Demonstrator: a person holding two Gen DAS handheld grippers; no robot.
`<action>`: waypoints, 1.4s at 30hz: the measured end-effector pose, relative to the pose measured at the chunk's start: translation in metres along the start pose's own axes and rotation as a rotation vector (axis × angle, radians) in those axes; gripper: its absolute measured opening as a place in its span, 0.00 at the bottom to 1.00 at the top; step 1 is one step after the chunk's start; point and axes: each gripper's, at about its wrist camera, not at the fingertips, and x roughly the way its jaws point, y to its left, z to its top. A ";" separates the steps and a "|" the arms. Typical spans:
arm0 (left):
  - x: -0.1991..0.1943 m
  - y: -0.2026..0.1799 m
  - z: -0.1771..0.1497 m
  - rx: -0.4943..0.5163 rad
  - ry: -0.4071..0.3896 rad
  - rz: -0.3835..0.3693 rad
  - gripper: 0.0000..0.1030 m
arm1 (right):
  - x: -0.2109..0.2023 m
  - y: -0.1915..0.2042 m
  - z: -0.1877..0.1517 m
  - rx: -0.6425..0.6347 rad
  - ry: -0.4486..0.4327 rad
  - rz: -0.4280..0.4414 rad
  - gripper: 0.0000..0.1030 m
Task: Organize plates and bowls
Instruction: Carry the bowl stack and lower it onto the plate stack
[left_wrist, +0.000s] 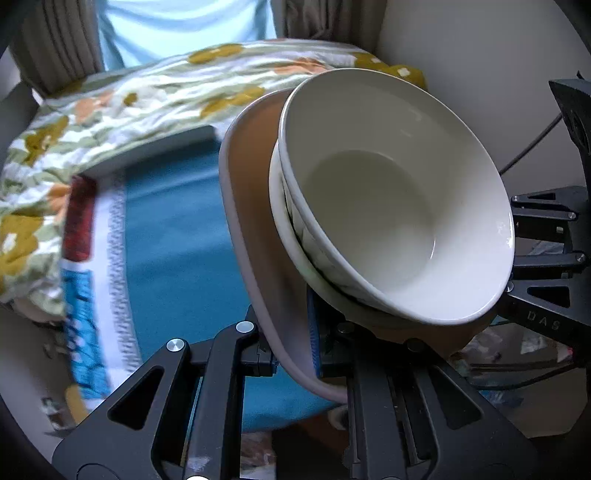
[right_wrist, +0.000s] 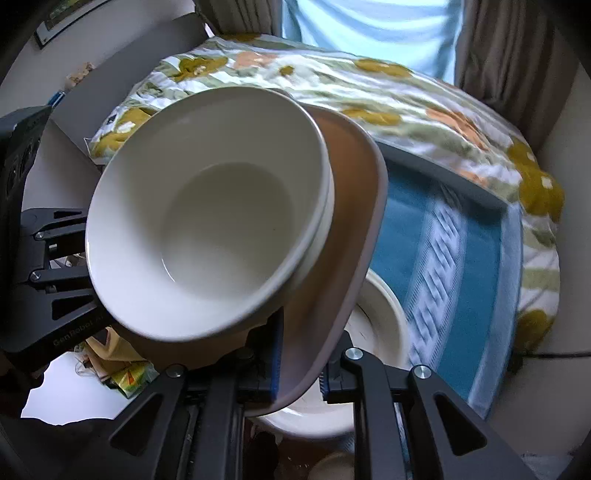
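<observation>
A tan plate with a pale rim carries stacked white bowls and is held tilted above a teal towel. My left gripper is shut on the plate's near rim. The same plate and bowls show in the right wrist view, where my right gripper is shut on the opposite rim. Each view shows the other gripper beyond the bowls. Another white bowl sits below the plate on the towel.
A teal towel with white and red bands lies on a floral quilt. Curtains and a window are behind. A dark tray edge lies on the quilt. Clutter lies low at left.
</observation>
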 end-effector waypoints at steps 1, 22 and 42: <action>0.005 -0.007 -0.003 -0.006 0.007 -0.010 0.10 | 0.000 -0.007 -0.009 0.004 0.010 -0.004 0.14; 0.085 -0.057 -0.036 -0.050 0.090 0.021 0.10 | 0.055 -0.058 -0.068 0.058 0.057 0.035 0.14; 0.067 -0.065 -0.029 0.021 0.089 0.127 0.16 | 0.046 -0.063 -0.069 0.150 0.066 0.021 0.14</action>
